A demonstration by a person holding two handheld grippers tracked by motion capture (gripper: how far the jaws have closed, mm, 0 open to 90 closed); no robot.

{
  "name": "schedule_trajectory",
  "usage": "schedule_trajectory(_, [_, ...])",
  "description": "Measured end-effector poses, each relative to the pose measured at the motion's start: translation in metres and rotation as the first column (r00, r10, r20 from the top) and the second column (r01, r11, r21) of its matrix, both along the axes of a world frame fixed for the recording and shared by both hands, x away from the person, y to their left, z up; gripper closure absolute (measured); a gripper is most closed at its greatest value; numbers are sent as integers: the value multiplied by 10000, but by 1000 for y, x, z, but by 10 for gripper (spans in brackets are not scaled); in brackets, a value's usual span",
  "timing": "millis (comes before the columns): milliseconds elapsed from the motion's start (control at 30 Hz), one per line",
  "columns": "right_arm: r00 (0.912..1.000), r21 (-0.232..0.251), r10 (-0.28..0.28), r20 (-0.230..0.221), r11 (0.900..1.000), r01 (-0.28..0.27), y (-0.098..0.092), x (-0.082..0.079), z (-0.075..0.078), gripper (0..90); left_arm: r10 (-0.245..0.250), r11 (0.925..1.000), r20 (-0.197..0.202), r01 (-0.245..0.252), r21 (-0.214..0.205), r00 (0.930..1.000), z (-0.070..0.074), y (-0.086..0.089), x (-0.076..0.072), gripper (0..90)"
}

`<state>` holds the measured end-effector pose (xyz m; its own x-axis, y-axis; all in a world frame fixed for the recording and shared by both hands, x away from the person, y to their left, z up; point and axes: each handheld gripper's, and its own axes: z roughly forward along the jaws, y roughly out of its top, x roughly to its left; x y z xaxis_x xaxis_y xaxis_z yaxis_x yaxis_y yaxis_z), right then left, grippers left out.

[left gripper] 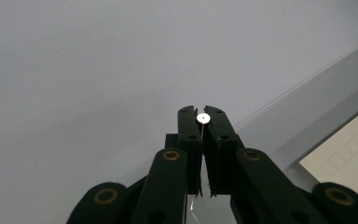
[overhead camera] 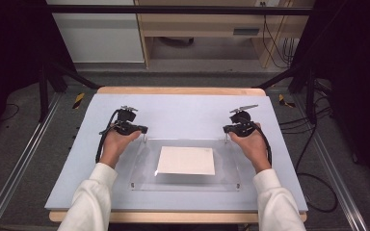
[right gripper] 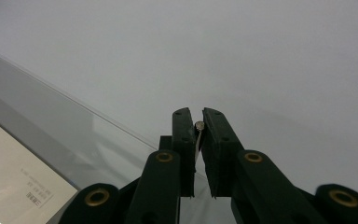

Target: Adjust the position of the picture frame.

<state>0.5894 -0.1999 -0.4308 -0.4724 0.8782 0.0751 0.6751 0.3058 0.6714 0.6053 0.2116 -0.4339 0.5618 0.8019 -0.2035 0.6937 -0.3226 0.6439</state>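
My sleeves (overhead camera: 92, 197) enter over the table's near edge, one forearm to each side of a clear plate (overhead camera: 139, 163) lying on the grey mat (overhead camera: 183, 113). A white sheet (overhead camera: 186, 160) lies under or on the plate, at its middle; I cannot tell which. My left gripper (overhead camera: 144, 130) stands at the plate's far left corner, jaws closed on a thin metal pin (left gripper: 203, 118) whose round head shows between the tips. My right gripper (overhead camera: 225, 129) stands at the far right corner, jaws likewise closed on a second pin (right gripper: 199, 125). Both pins appear to stand upright at the plate's corners. The sheet carries small print near one corner, too small to read.
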Motion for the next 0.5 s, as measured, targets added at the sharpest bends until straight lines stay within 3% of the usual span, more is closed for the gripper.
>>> schedule_trajectory(233, [9994, -142, 17, 335, 9999, -13, 2, -3, 2, 800, 33, 10000, 3, -33, 54, 10000, 0, -1, -1, 850])
schedule_trajectory(367, [9979, -349, 111, 633, 9994, -89, 3, -5, 6, 690, 54, 10000, -12, -54, 37, 10000, 0, -1, -1, 850])
schedule_trajectory(500, [9926, -536, 127, 1209, 9985, -62, 2, -14, 15, 591, 105, 9999, -34, -105, -33, 9999, 0, 0, 0, 850])
